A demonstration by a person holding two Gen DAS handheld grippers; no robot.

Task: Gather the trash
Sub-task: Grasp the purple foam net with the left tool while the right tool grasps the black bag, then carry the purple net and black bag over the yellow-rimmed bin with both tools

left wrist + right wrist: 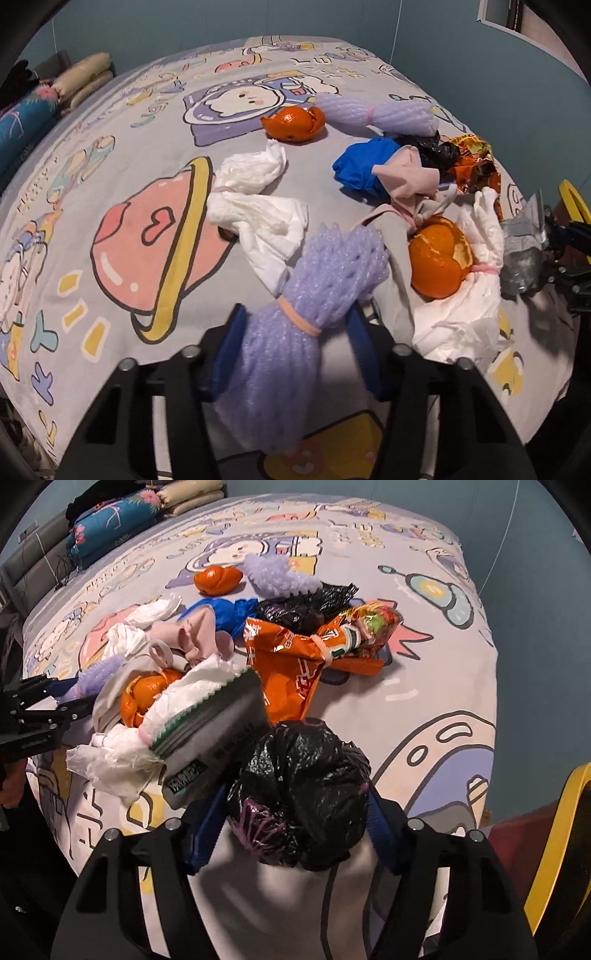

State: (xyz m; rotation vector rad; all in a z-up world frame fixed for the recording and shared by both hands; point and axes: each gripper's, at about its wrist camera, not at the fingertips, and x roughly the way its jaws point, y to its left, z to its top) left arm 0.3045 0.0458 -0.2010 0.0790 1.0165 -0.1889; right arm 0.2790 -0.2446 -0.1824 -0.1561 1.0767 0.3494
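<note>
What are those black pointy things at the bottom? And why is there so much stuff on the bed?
The black things are the fingers of two grabber tools. A person holds one tool in each hand, and each tool has a little camera looking along its fingers. So one picture is from the left hand and one is from the right hand.

The job is to pick up trash from the bed. On it lie white tissues, orange peel, a blue bag and a shiny orange wrapper.

The left gripper has a purple foam net between its fingers, but there is a gap on one side, so it is not squeezed yet. The right gripper is pinching a crumpled black bag.
</note>
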